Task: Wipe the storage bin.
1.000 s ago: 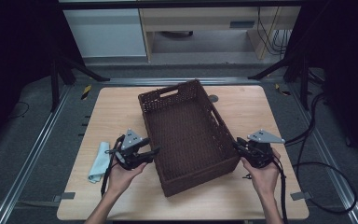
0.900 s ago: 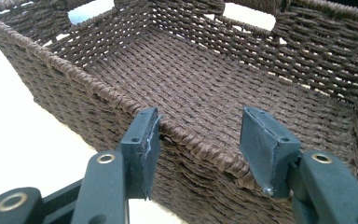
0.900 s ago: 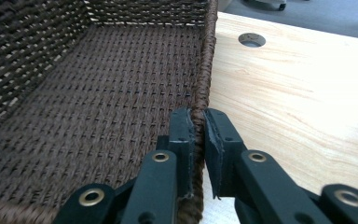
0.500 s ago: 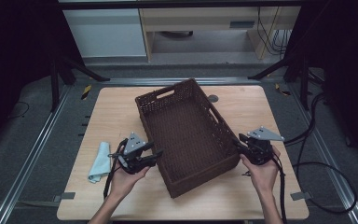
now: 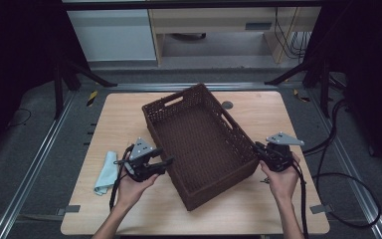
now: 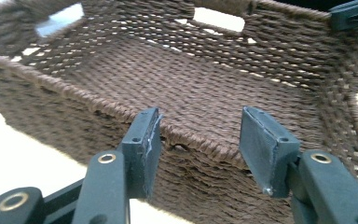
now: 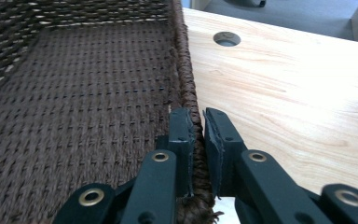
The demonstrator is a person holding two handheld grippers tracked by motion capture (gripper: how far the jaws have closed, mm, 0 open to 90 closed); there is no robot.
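A dark brown woven basket (image 5: 199,139) lies empty and askew on the wooden table (image 5: 298,119). My left gripper (image 5: 163,158) is at the basket's left long wall and is open. In the left gripper view (image 6: 198,140) the rim (image 6: 200,147) crosses the gap between the pads and neither pad presses on it; these jaws have just been opening. My right gripper (image 5: 256,148) is at the right long wall. In the right gripper view (image 7: 199,126) its pads pinch the rim (image 7: 186,79), having just closed on it, one pad inside and one outside.
A light blue cloth (image 5: 107,172) lies crumpled near the table's left edge, beside my left hand. A round hole (image 5: 227,105) is in the tabletop behind the basket's right side. Bare wood lies to the right of the basket (image 7: 284,102). Cables trail off the right edge.
The basket has turned slightly, its near end swinging a little to the right. Both hands stay at the basket's two long walls.
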